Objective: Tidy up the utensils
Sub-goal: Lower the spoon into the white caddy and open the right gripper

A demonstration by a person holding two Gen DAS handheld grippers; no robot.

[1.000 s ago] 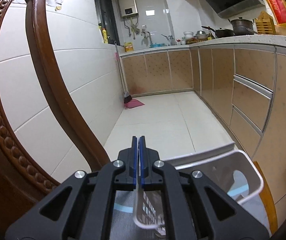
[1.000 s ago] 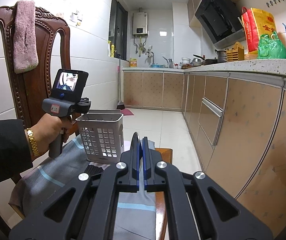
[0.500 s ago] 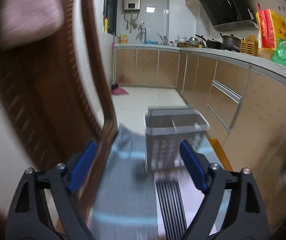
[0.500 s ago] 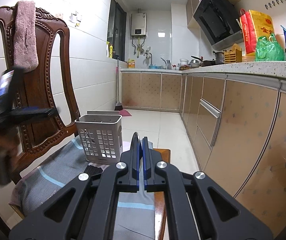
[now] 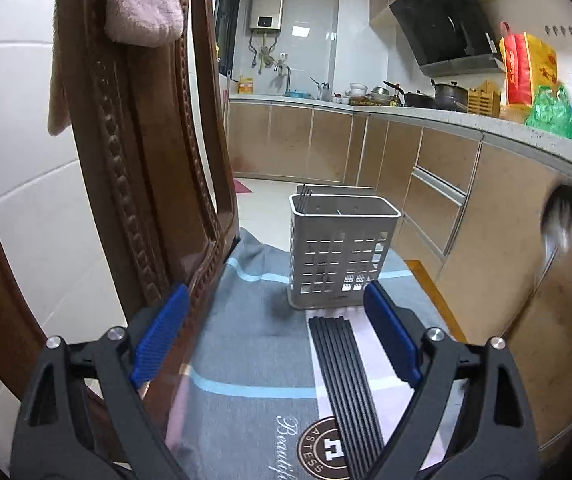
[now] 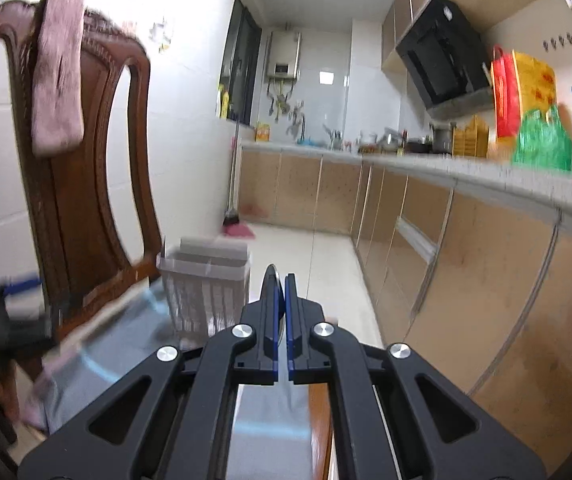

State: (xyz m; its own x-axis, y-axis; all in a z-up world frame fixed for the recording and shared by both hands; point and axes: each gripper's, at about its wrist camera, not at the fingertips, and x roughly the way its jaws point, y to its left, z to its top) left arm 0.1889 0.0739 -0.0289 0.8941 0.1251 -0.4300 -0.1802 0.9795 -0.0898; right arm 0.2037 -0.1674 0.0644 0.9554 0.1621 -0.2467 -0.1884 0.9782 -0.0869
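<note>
1. The left gripper, clamped on the holder's rim a second ago, is now standing wide and empty above the black chopsticks
2. The chopsticks are lying on the cloth, just before the utensil holder
3. The right gripper is staying clenched, seemingly pinching a thin metal utensil, so a chopstick pickup is probably coming next

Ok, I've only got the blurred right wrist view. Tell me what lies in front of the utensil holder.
Observer: In the left wrist view, a row of black chopsticks lies flat on the grey cloth, ending just short of the utensil holder.
Operator: Report what's inside it.
Observer: A few dark sticks stand in its rear left corner; the rest is hidden.
Operator: Give me the left gripper.
Observer: The left gripper is wide open and grips nothing.
</note>
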